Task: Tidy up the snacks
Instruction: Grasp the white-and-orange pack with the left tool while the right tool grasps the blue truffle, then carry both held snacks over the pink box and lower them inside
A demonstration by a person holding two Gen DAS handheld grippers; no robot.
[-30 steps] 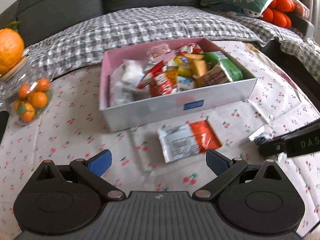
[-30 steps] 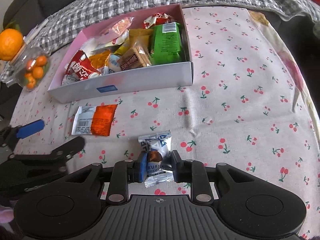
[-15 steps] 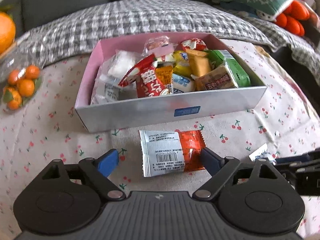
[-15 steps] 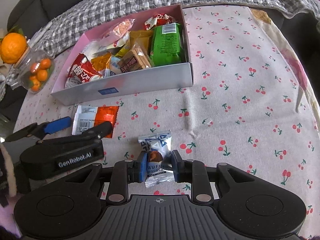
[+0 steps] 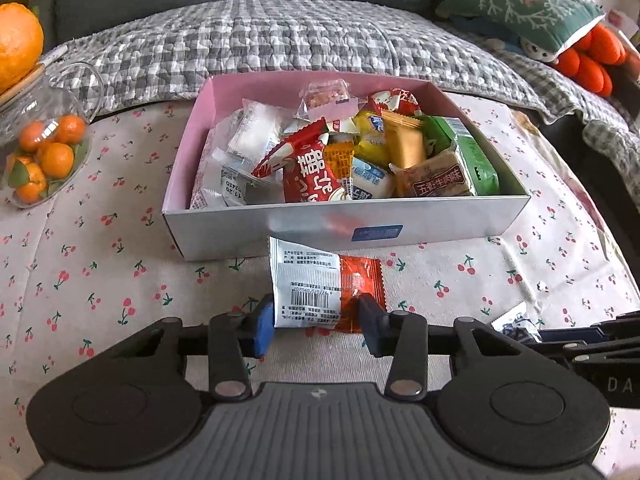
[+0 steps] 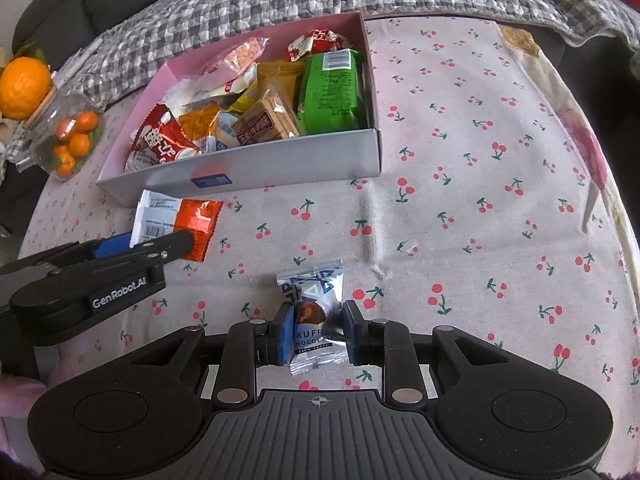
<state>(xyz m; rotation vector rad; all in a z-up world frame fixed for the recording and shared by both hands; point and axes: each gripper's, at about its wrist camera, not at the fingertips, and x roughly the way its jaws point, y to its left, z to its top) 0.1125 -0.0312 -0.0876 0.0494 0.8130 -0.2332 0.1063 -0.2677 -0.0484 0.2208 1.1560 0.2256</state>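
A white and orange snack packet lies on the cherry-print cloth just in front of the snack box. My left gripper has its jaws around the packet's near end, the blue pads touching its sides. It also shows in the right wrist view over the packet. My right gripper is shut on a silver truffle chocolate packet resting on the cloth. The box is pink inside and full of several wrapped snacks.
A glass jar of small oranges with a large orange on its lid stands at the left. A grey checked blanket and a sofa lie behind the box. A green cushion is at the back right.
My left gripper has moved forward onto the white and orange packet and its jaws have closed in around it. My right gripper has stayed shut on the chocolate packet.
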